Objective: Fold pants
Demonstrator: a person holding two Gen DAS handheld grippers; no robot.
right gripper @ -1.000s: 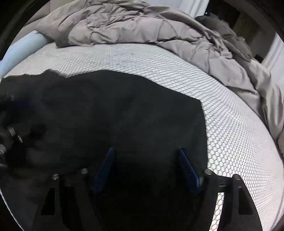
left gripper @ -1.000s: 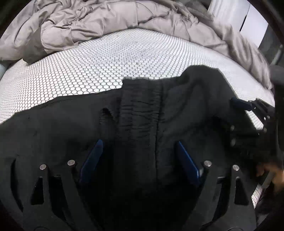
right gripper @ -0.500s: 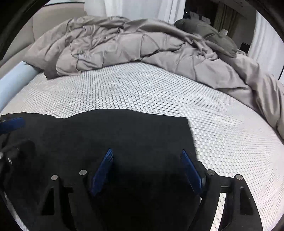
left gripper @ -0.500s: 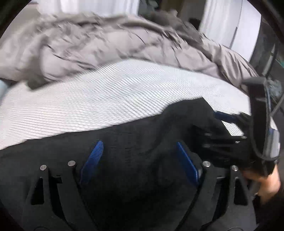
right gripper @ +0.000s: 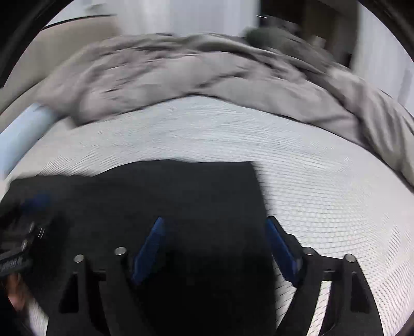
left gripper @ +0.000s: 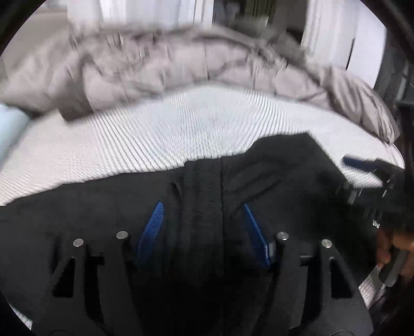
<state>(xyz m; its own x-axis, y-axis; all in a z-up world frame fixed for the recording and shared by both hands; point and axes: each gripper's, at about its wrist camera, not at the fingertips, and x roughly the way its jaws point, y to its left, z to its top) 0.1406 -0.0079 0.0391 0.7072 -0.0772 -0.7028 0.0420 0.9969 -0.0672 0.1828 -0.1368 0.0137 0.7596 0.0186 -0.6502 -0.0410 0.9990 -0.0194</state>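
Note:
Black pants [left gripper: 103, 219] lie spread on a white honeycomb-patterned mattress [left gripper: 160, 134]. In the left wrist view the gathered waistband [left gripper: 204, 196] runs between the blue pads of my left gripper [left gripper: 203, 222], whose jaws stand apart around the fabric. In the right wrist view the pants [right gripper: 181, 191] end in a straight right-hand edge, and my right gripper [right gripper: 214, 240] stands open over that edge, its left pad over the cloth and its right pad beside it. The right gripper also shows at the right of the left wrist view [left gripper: 362, 168].
A rumpled grey duvet [right gripper: 207, 77] is piled along the far side of the mattress [right gripper: 323, 193]. A pale blue roll [right gripper: 23, 134] lies at the far left. White curtains [left gripper: 155, 13] hang behind. Both views are motion-blurred.
Both grippers tilted up and drew back, so more duvet and curtains show. The left gripper's pads now stand closer together around the waistband. The right gripper stays open.

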